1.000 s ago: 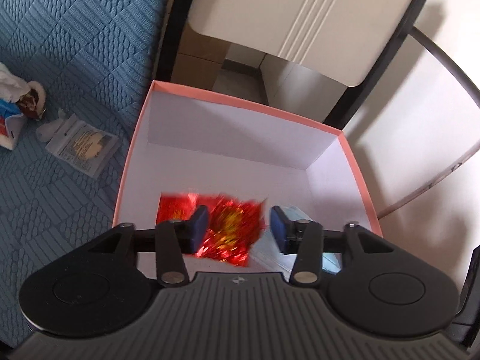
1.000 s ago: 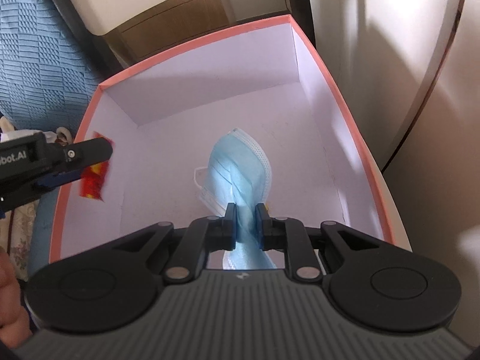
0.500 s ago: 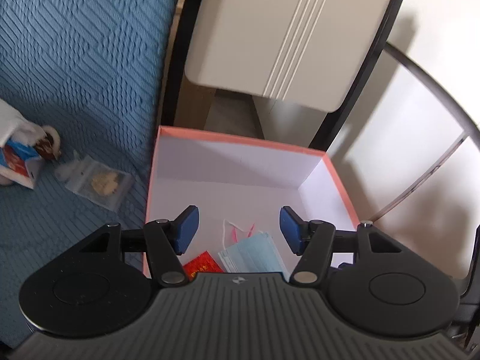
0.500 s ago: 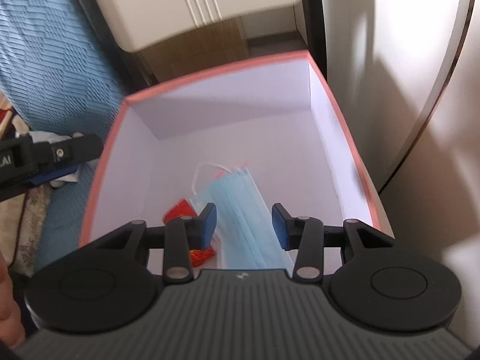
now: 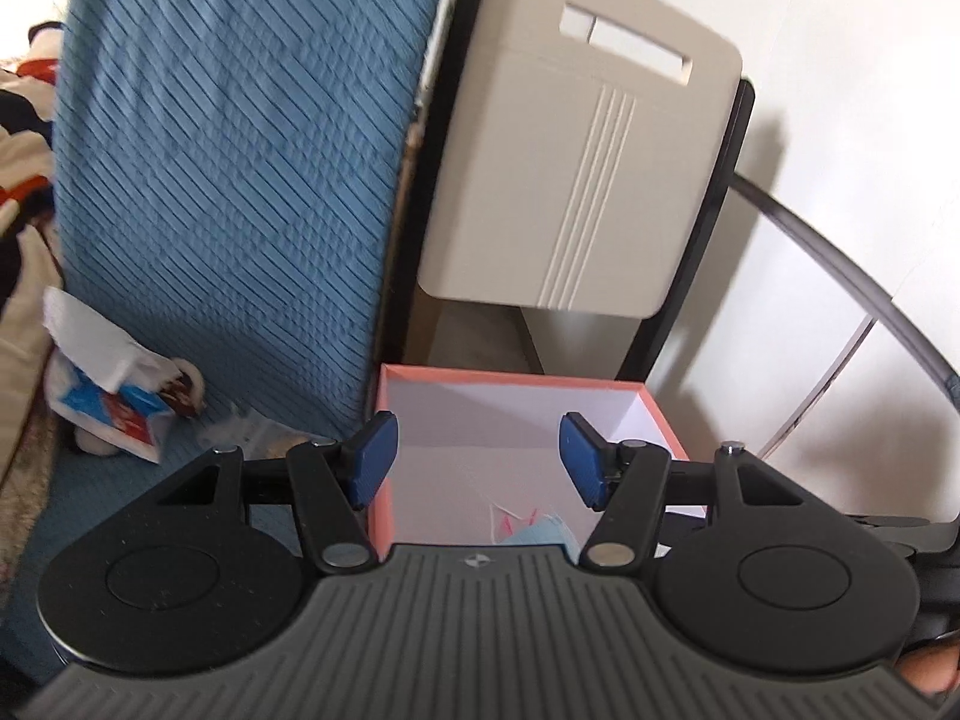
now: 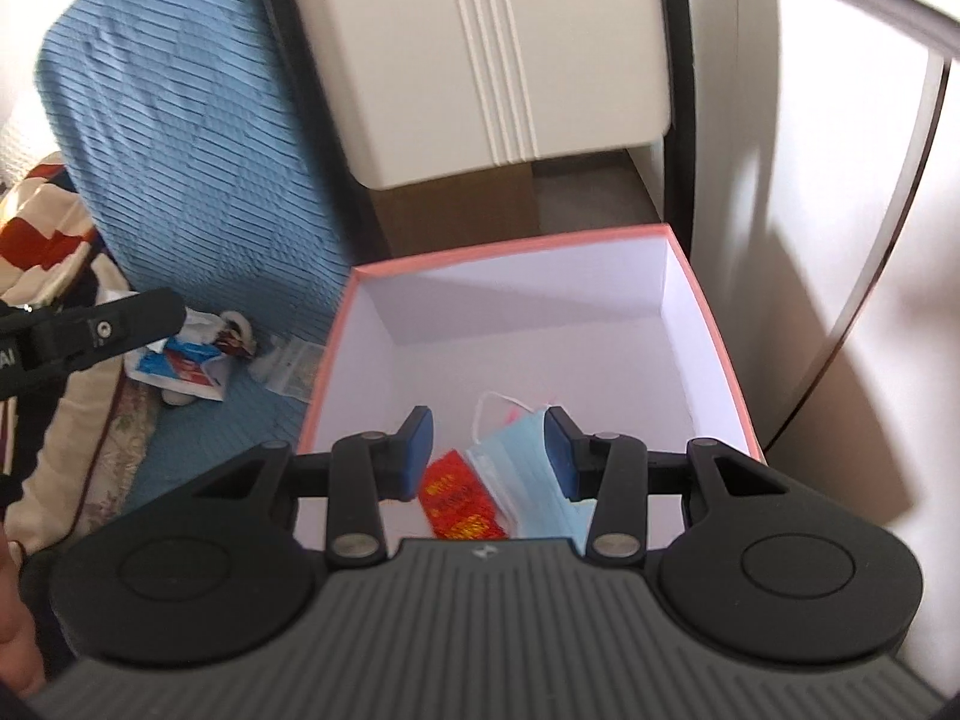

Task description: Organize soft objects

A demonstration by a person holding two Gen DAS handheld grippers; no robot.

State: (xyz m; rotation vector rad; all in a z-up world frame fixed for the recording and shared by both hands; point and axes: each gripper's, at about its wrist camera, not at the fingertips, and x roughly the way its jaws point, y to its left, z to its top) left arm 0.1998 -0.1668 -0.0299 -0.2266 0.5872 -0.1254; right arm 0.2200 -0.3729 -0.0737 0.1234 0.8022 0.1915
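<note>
Legibly, only the white letters "AI" show on the left gripper (image 6: pixel 90 330); its jaws stand apart and empty. Red foil packet (image 6: pixel 459 501) and pleated blue face mask (image 6: pixel 528 480) lie touching on the white floor of the pink-rimmed box (image 6: pixel 714 336); blue quilted bedspread (image 6: pixel 180 138) beside, beige chair (image 6: pixel 480 48) behind. Right gripper (image 6: pixel 487 459) gapes empty above them, jaws having just opened.

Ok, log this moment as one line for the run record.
left gripper: open, empty | right gripper: jaws just opened, empty | blue face mask and red foil packet: in pink box | tissue pack: on blue cover
</note>
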